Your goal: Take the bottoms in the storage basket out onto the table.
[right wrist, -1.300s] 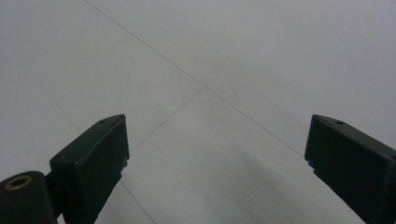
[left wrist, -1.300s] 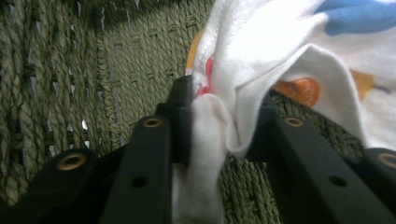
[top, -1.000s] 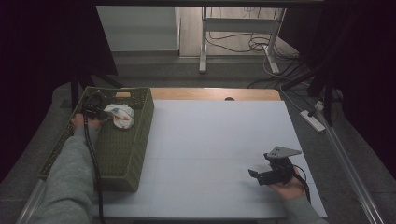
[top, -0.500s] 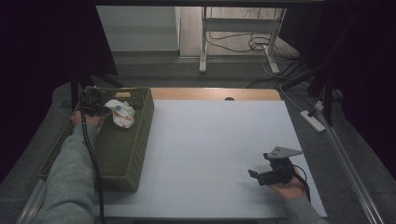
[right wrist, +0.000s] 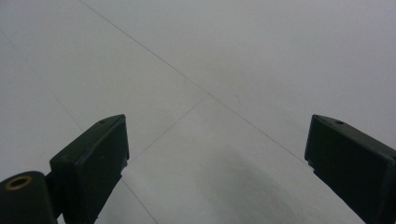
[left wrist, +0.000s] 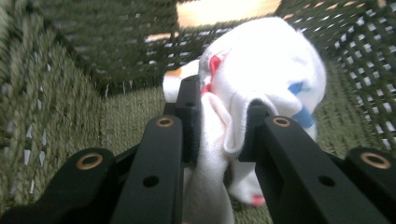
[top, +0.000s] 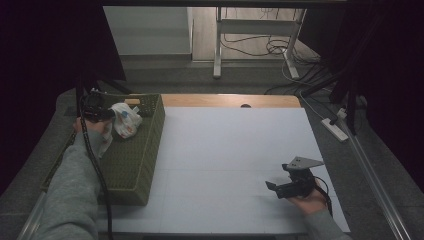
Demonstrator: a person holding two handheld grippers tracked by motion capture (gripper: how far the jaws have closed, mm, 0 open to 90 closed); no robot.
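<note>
Table has white top, wooden strip along far edge. Green woven basket sits on left side. Small dark spot on wood, maybe hole.

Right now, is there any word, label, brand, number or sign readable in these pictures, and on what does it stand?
None can be read.
The white cloth held in the left claw over the green basket carries red and blue marks, but they are blotches of print, not legible letters.
The white table sheet under the right claw shows faint lines, no writing.
</note>
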